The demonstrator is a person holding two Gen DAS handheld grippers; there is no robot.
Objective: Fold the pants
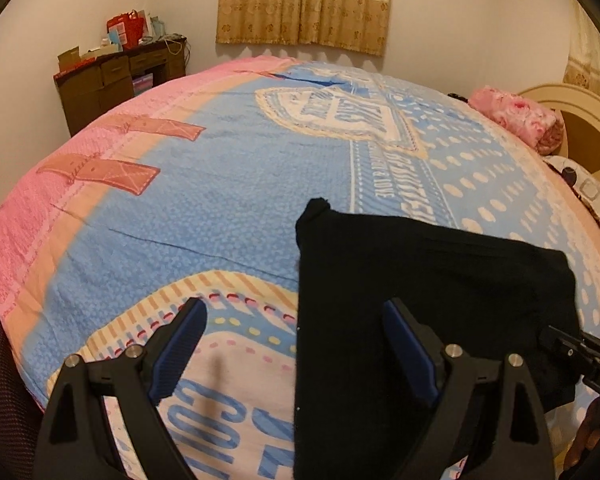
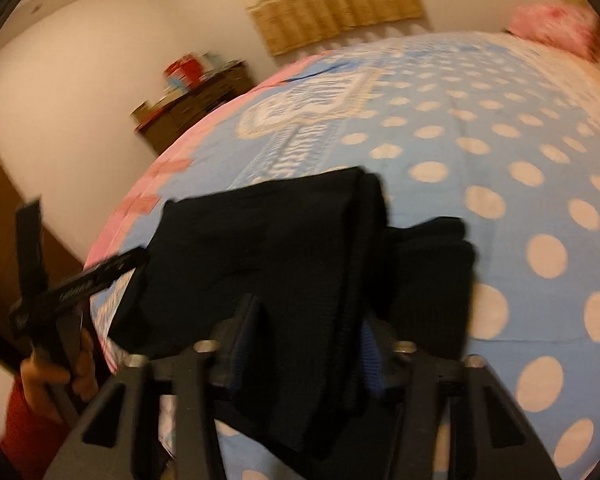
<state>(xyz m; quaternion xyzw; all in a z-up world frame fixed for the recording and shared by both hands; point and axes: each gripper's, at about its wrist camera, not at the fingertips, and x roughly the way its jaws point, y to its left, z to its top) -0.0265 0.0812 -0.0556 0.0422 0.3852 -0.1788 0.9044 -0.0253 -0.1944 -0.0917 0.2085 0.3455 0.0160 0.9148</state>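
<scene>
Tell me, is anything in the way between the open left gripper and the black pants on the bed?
Nothing visible is. The left gripper is open, and the near left edge of the black pants already lies between its fingers on the bedspread. The right gripper grips a fold of the pants.

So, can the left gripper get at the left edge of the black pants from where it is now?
Probably yes. The left gripper is open, the edge of the black pants already lies between its fingers, and only the bedspread is beside it.
</scene>
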